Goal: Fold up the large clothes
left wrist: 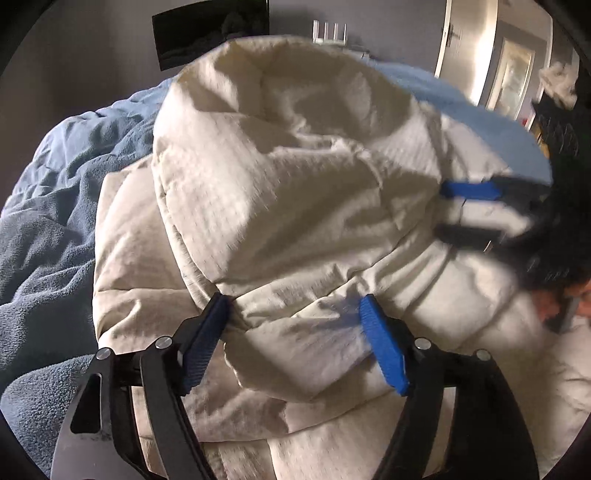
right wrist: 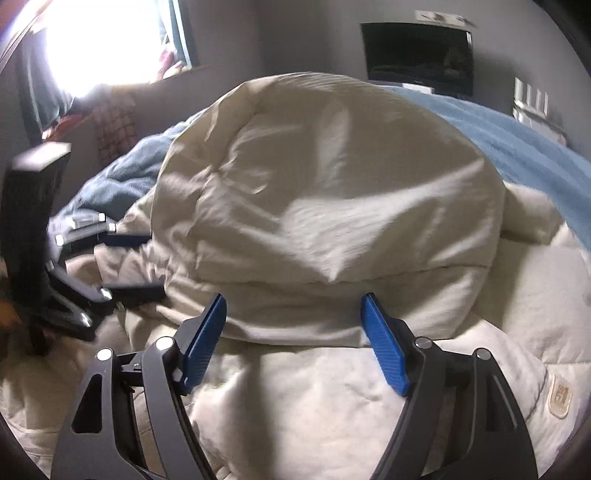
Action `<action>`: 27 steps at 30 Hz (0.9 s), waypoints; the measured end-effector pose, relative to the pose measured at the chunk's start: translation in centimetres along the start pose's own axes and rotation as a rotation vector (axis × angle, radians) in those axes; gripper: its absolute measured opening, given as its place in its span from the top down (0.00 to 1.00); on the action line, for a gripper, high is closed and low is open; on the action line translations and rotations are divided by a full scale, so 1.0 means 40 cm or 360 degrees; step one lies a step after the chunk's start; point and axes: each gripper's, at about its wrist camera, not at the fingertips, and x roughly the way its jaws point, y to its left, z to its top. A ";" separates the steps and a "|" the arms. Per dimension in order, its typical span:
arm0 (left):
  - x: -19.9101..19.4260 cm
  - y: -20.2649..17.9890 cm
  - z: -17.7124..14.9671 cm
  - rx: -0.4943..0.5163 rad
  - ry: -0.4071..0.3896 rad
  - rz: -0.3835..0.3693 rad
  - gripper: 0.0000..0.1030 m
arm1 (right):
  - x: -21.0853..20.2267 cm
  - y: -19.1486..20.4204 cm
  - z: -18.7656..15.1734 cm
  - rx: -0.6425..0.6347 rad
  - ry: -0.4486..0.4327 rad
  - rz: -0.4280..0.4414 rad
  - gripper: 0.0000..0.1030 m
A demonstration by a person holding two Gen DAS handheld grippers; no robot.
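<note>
Blurring softens most of both views, and the cream padded jacket (left wrist: pixel 288 192) mounds up so high that it hides the middle of the bed and whatever lies beneath it. From the left wrist, the blue blanket (left wrist: pixel 66 192) shows at 9 o'clock, a dark wall screen (left wrist: pixel 210 33) at 12 o'clock, a bright doorway at 2 o'clock, and at 4 o'clock a smeared part of a person is cut off by the rim. The left gripper (left wrist: pixel 295 321) stands spread wide, its 2 blue pads apart, a fold of the jacket bulging between them; the left pad touches the cloth, but whether either pad presses it cannot be told. At 3 o'clock in that view the right gripper (left wrist: pixel 469 212) reaches in sideways, its 2 fingers apart with cream cloth between them. From the right wrist, a glaring window washes out 11 o'clock, the left tool's dark body sits streaked at 9 o'clock, and its fingertips vanish under the jacket's edge. The jacket fills the centre, a rounded folded-over lobe lying on a flatter layer, with a small pale badge (right wrist: pixel 559 398) at 4 o'clock and blue blanket from 1 to 3 o'clock. The right tongs stand spread wide there too, the lobe's lower edge just beyond the pad tips, nothing visibly pinched.
</note>
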 end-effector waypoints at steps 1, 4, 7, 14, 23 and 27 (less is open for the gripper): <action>-0.008 0.004 0.005 -0.0014 -0.0029 -0.0019 0.29 | 0.006 0.006 -0.002 -0.0017 0.0015 -0.0015 0.30; -0.059 0.008 0.034 -0.0043 -0.0189 -0.0016 0.28 | 0.027 0.009 -0.004 -0.0024 0.0049 -0.0033 0.30; -0.095 -0.002 0.105 0.0006 -0.0321 0.0057 0.24 | 0.034 -0.003 -0.004 0.0003 0.0049 -0.0008 0.30; -0.016 0.044 0.273 -0.0105 -0.0325 0.0121 0.12 | 0.043 -0.018 -0.003 0.0016 0.0055 0.0022 0.29; 0.135 0.186 0.196 -0.0390 -0.0028 0.0040 0.10 | 0.068 -0.015 0.001 0.0019 0.0077 0.0059 0.28; 0.156 0.194 0.173 -0.0394 -0.0010 0.0071 0.10 | 0.074 -0.016 0.002 0.0010 0.0082 0.0070 0.28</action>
